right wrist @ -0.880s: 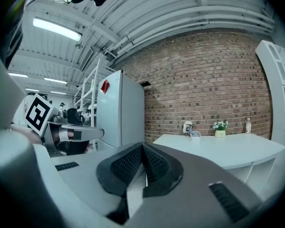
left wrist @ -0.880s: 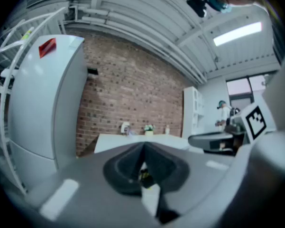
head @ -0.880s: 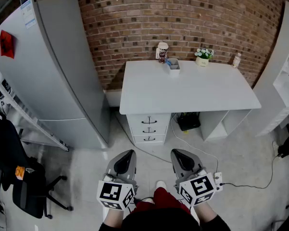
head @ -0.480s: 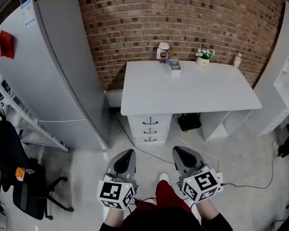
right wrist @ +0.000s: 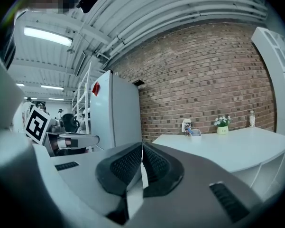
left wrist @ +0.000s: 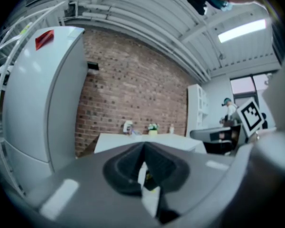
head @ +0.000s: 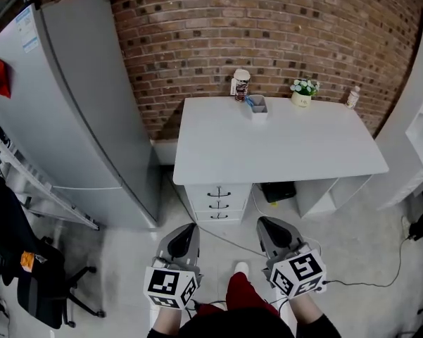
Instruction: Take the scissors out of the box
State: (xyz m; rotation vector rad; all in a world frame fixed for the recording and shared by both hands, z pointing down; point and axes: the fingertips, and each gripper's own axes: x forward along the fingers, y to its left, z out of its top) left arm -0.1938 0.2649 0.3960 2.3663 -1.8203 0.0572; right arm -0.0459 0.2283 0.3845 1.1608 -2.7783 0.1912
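A small white box (head: 257, 107) stands at the back of the white desk (head: 281, 146), with the blue-handled scissors (head: 250, 102) sticking out of it. In the right gripper view the box (right wrist: 196, 132) is tiny and far off. My left gripper (head: 186, 231) and right gripper (head: 269, 225) hang side by side over the floor, well short of the desk, pointing at it. Both are shut with nothing between their jaws, as the left gripper (left wrist: 143, 148) and the right gripper (right wrist: 142, 147) show in their own views.
A patterned cup (head: 241, 84) stands left of the box, a flower pot (head: 302, 92) and a small bottle (head: 353, 96) to its right. A grey fridge (head: 77, 111) stands left of the desk. Drawers (head: 218, 194), a black unit (head: 276, 191) and cables lie below.
The whole head view has shifted: the desk sits a little lower and more to the right in the picture. Both grippers stay shut, low and side by side.
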